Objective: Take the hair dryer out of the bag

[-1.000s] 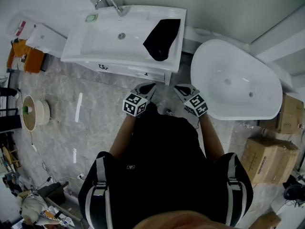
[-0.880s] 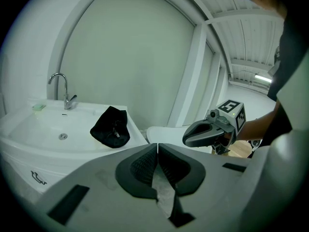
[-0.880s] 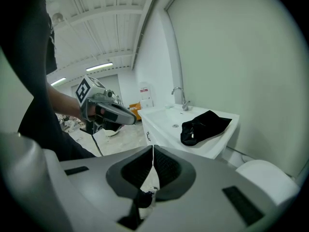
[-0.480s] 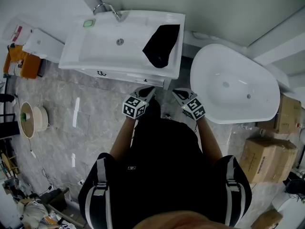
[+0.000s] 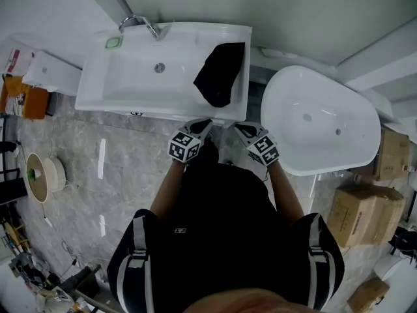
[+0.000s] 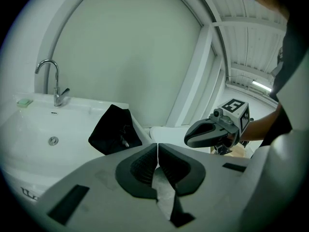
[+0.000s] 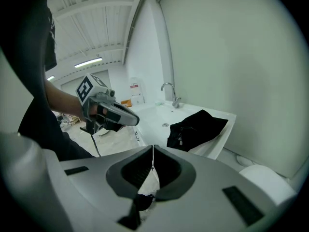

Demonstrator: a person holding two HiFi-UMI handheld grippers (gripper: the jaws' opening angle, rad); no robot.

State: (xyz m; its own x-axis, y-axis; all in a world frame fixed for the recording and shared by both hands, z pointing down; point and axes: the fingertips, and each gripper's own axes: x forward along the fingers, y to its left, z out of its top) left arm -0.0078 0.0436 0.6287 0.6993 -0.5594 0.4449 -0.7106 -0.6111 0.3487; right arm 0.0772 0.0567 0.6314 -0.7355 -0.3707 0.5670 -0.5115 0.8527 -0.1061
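A black bag [image 5: 219,72] lies draped over the right end of the white washbasin [image 5: 130,83], partly hanging into the bowl. It shows too in the left gripper view as the bag [image 6: 114,130] and in the right gripper view as the bag [image 7: 194,128]. No hair dryer is visible. My left gripper [image 5: 200,124] and right gripper [image 5: 242,128] hover side by side just in front of the basin's near edge, below the bag. Both are shut with nothing between the jaws. Each gripper sees the other: the right gripper [image 6: 189,138], the left gripper [image 7: 134,120].
A chrome tap [image 5: 135,22] and a green soap dish [image 5: 114,42] sit at the basin's back. A white bathtub [image 5: 319,122] stands to the right. Cardboard boxes [image 5: 360,215] are at the far right, a cable reel [image 5: 40,177] on the floor at left.
The person has stepped toward the washbasin. Both grippers, still shut, moved forward and now reach its front edge, nearer the black bag.
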